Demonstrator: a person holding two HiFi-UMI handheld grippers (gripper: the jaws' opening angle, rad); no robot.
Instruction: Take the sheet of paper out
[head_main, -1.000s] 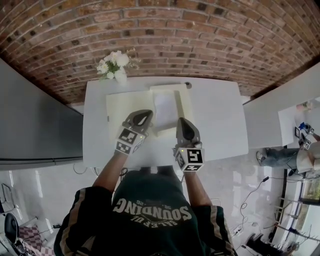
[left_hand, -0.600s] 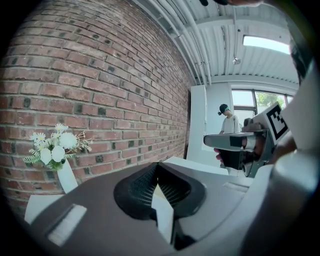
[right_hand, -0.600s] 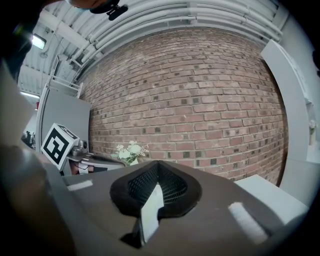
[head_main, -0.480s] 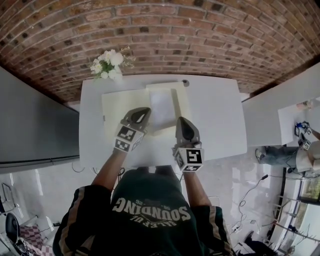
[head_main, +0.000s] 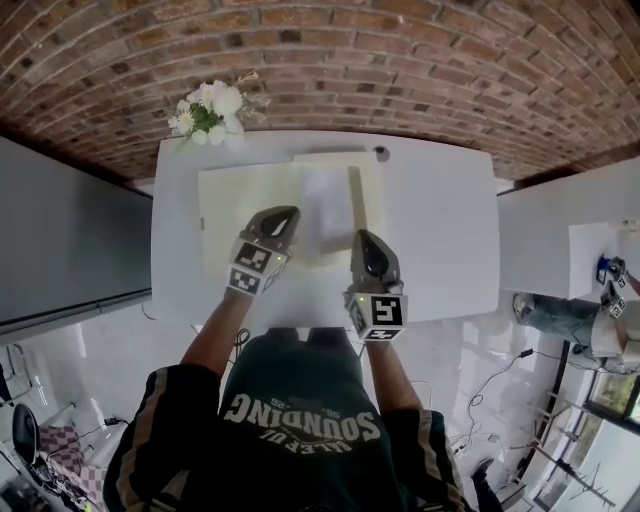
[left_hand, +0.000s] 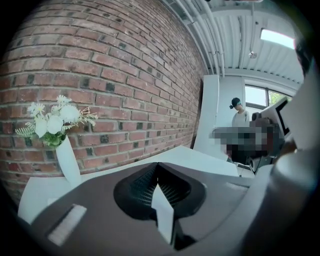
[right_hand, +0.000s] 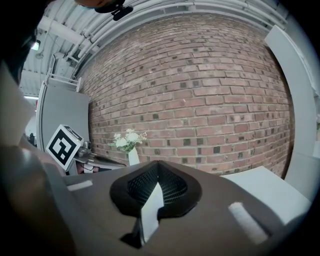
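The sheet of paper (head_main: 325, 203) lies flat on what looks like an open cream folder (head_main: 240, 200) on the white surface (head_main: 440, 230). Its long axis runs away from me, toward the brick wall. It sits between my two grippers and a little ahead of them. The left gripper (head_main: 282, 216) has its fingers pressed together, holding nothing, just beside the sheet's left edge. The right gripper (head_main: 363, 238) is also closed and empty, near the sheet's nearer right corner. I judge the left one slightly closer; it must open before reaching to its right.
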